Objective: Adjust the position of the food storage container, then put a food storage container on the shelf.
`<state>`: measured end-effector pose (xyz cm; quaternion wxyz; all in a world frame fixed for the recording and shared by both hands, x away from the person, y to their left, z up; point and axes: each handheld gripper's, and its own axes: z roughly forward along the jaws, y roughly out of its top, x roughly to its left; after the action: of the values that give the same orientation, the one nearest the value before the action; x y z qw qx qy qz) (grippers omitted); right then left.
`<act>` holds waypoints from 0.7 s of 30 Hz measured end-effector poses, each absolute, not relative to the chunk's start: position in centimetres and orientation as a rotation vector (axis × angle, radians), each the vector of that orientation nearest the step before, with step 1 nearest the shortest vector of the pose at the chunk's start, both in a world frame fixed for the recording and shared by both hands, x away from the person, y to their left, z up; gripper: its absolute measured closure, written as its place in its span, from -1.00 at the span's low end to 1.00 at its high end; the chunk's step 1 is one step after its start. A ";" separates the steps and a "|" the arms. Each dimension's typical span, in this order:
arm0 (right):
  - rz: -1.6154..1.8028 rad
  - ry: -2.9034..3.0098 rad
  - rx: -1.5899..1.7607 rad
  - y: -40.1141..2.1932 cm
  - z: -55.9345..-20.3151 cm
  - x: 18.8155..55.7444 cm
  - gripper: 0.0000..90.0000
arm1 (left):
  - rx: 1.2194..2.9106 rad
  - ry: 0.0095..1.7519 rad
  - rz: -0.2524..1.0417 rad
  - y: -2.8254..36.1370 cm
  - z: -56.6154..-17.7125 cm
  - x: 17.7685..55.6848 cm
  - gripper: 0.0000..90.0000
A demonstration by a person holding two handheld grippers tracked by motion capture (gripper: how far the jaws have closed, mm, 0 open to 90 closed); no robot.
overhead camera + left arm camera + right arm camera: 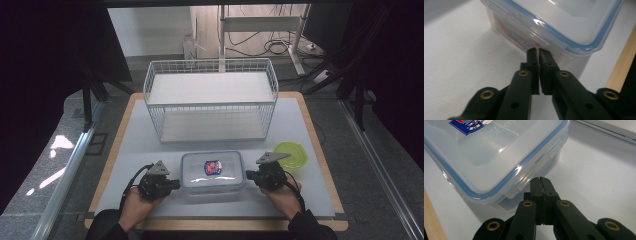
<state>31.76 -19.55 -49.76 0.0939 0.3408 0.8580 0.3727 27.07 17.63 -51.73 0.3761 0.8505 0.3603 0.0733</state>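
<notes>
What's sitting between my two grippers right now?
In the high view, the clear lidded container lies between the left gripper and right gripper, both shut at its sides.

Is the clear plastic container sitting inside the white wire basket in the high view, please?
No, the clear container sits on the white mat in front of the wire basket, between the two grippers.
</notes>
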 end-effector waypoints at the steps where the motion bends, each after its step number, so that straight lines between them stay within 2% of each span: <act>1: 1.106 2.545 1.011 -19.6 -49.8 31.8 0.99 | 2.176 0.922 0.188 17.6 -51.7 27.1 0.86; 3: 1.103 2.536 1.001 -19.8 -49.4 31.6 0.91 | 2.181 0.915 0.261 17.9 -51.5 26.9 0.59; 4: 1.103 2.536 1.001 -19.8 -49.4 31.6 0.91 | 2.177 0.916 0.293 18.2 -51.3 26.8 0.59; 5: 1.111 2.530 0.998 -20.0 -49.3 31.6 0.87 | 2.172 0.921 0.316 18.5 -51.2 26.8 0.42; 6: 1.110 2.507 0.988 -20.5 -49.0 31.4 0.74 | 2.165 0.943 0.335 19.1 -51.2 26.8 0.07; 7: 1.110 2.507 0.988 -20.5 -49.0 31.4 0.74 | 2.165 0.943 0.335 19.1 -51.2 26.8 -0.08; 8: 1.109 2.482 0.985 -20.9 -48.8 31.3 0.55 | 2.159 0.951 0.329 19.5 -51.3 26.9 -0.21; 9: 1.109 2.482 0.985 -20.9 -48.8 31.3 0.55 | 2.159 0.951 0.329 19.5 -51.3 26.9 -0.33; 10: 1.133 2.467 0.999 -21.4 -48.6 31.4 0.34 | 2.156 0.951 0.330 19.5 -51.4 27.0 -0.46; 11: 1.133 2.467 0.999 -21.4 -48.6 31.4 0.34 | 2.150 0.948 0.338 19.5 -51.4 27.0 -0.46; 12: 1.136 2.457 0.992 -21.6 -48.5 31.5 0.17 | 2.140 0.947 0.342 19.5 -51.4 27.0 -0.61; 13: 1.136 2.457 0.992 -21.6 -48.5 31.5 0.17 | 2.140 0.947 0.342 19.5 -51.4 27.0 -0.65; 20: 1.188 2.422 0.968 -21.7 -48.1 31.6 -0.32 | 2.071 0.932 0.374 20.3 -51.2 27.3 -0.87; 21: 1.188 2.422 0.968 -21.7 -48.1 31.6 -0.32 | 2.068 0.911 0.375 20.4 -51.3 27.4 -0.87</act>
<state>31.65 -21.67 -48.10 0.1372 0.3344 0.8371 0.4105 27.38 20.39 -51.28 0.4127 0.8224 0.3621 0.1490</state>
